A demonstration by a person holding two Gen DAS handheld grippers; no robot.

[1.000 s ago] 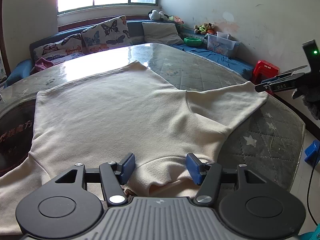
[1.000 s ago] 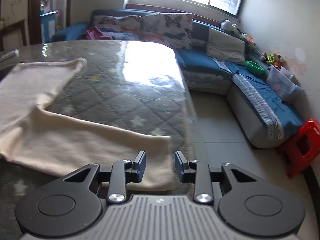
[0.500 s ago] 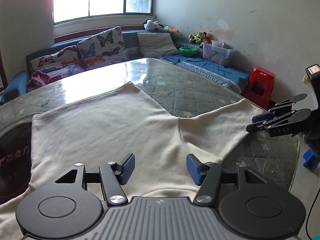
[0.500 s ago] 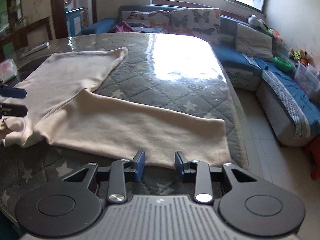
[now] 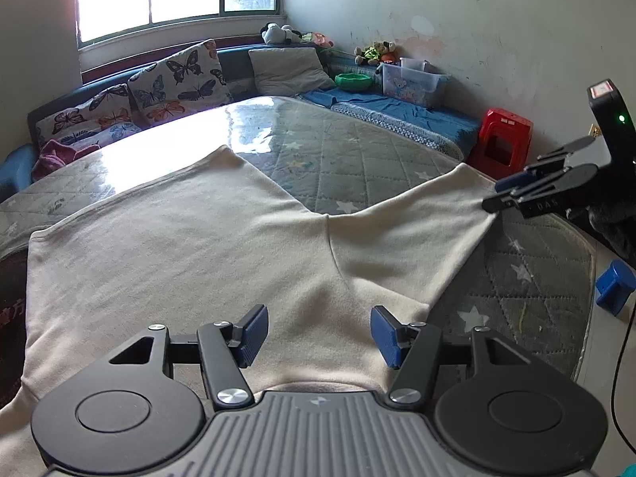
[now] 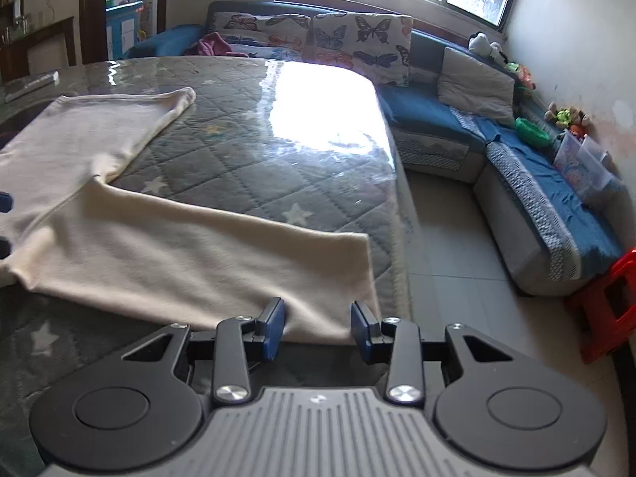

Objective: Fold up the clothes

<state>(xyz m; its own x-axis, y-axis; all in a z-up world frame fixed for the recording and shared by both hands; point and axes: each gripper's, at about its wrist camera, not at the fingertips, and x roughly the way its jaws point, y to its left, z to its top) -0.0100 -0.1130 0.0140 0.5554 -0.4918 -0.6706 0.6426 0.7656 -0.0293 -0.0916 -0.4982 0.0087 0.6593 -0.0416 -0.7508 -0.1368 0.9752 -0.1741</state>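
Butterfly cushions (image 5: 175, 79), a green bowl (image 5: 353, 81) and a red stool (image 5: 503, 141) line the wall.

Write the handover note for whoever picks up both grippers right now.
Left gripper: open, over the neck end of the cream sweater, holding nothing.
Right gripper: open, at the cuff of the outstretched sleeve, not gripping it.
The sweater lies spread flat on the quilted table.
Done: laid out. Left: every fold, probably this sleeve first.
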